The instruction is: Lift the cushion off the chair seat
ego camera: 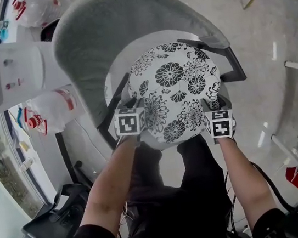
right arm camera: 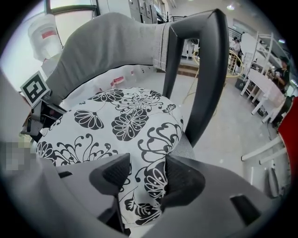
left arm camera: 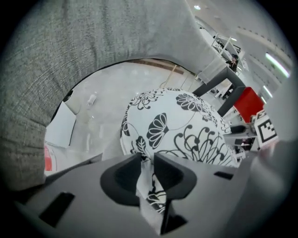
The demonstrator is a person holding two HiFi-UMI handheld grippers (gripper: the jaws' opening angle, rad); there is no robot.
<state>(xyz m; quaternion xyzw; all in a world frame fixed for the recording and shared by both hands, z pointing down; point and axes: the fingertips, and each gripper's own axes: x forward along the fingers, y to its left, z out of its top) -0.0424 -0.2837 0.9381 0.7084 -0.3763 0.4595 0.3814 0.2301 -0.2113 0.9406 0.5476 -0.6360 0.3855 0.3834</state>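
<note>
While both tools have hold of the round black-and-white flowered cushion (ego camera: 175,92), I judge this to be the grasp step, with the lift itself not yet done. The cushion lies on the seat (right arm camera: 188,145) of the grey upholstered chair (ego camera: 122,14), its near rim toward me.

The left gripper (left arm camera: 148,160) has its fingers drawn close together, pinching a thin fold of the rim. The right gripper (right arm camera: 148,169) bites the rim on the other side; its fingers stand wider, closed on a thicker bunch of fabric.

Next I would raise both hands together and evenly. I expect the soft cushion to sag between the two grips. The curved backrest wraps around the far side, and a black frame post (right arm camera: 205,69) rises just beside the cushion on the right, so it should come up and toward me.

Around the chair I see a white water dispenser (ego camera: 4,76) and tied plastic bags (ego camera: 53,110) on the left.
</note>
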